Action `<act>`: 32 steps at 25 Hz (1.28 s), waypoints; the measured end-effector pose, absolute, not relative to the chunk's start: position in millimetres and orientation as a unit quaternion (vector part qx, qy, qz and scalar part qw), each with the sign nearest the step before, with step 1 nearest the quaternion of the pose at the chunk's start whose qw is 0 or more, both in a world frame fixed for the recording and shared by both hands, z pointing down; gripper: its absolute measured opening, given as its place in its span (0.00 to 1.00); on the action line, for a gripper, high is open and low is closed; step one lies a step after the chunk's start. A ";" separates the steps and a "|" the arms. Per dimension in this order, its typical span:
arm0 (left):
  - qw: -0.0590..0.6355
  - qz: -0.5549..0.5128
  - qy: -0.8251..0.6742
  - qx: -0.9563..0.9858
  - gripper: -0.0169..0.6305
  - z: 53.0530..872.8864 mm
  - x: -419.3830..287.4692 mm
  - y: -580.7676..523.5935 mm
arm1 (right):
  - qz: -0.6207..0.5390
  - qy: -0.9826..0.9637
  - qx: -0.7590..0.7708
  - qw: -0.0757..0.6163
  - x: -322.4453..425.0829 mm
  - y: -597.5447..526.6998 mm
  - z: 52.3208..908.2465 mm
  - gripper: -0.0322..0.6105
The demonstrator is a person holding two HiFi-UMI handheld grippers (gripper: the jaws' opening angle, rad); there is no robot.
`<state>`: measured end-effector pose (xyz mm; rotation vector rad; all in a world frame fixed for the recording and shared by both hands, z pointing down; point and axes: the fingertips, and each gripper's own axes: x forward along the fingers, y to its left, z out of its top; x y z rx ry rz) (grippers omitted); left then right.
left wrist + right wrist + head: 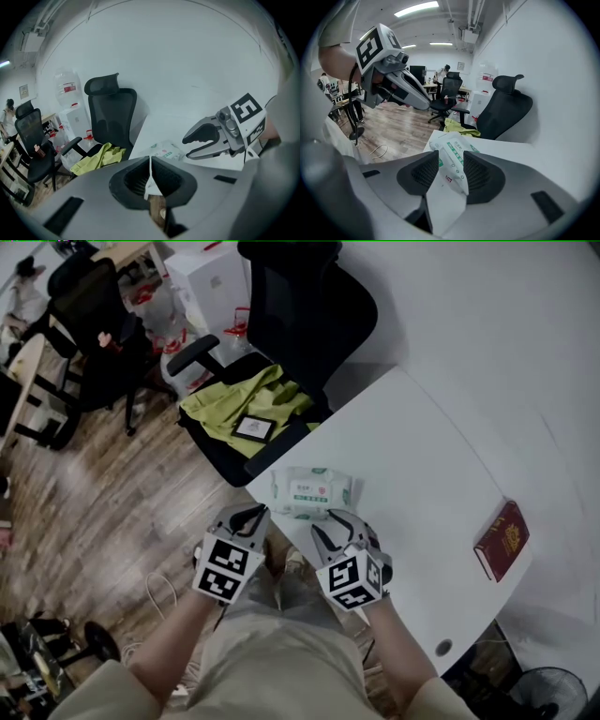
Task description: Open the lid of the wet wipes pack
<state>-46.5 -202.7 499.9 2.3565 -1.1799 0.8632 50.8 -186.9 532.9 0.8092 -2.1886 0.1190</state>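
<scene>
A white and green wet wipes pack (312, 491) lies flat near the corner of the white table (422, 456), its lid down. My left gripper (247, 518) hovers just off the table's edge, left of the pack, with its jaws shut and empty (150, 161). My right gripper (333, 523) is just short of the pack's near side and stands open. In the right gripper view the pack (454, 152) shows through the gap between the pads, untouched. The pack (165, 151) also appears beyond the left jaws, with the right gripper (186, 147) beside it.
A black office chair (300, 324) with a yellow-green cloth (248, 399) on its seat stands against the table's far corner. A dark red book (502, 540) lies on the table's right side. Wooden floor with a loose cable (159, 592) lies to the left.
</scene>
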 end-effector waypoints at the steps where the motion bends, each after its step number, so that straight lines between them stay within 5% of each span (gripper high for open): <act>1: 0.184 0.310 -0.415 0.835 0.07 505.5 -46.6 -204.4 | 0.047 -0.860 0.317 0.396 50.1 -188.6 537.6 0.33; 21: 0.217 0.371 -0.320 0.844 0.07 613.8 -29.9 -223.4 | 0.007 -0.835 0.310 0.454 35.0 -217.6 594.2 0.31; 32: 0.210 0.395 -0.276 0.851 0.07 627.6 -23.7 -224.1 | -0.032 -0.836 0.285 0.468 29.1 -213.1 603.5 0.19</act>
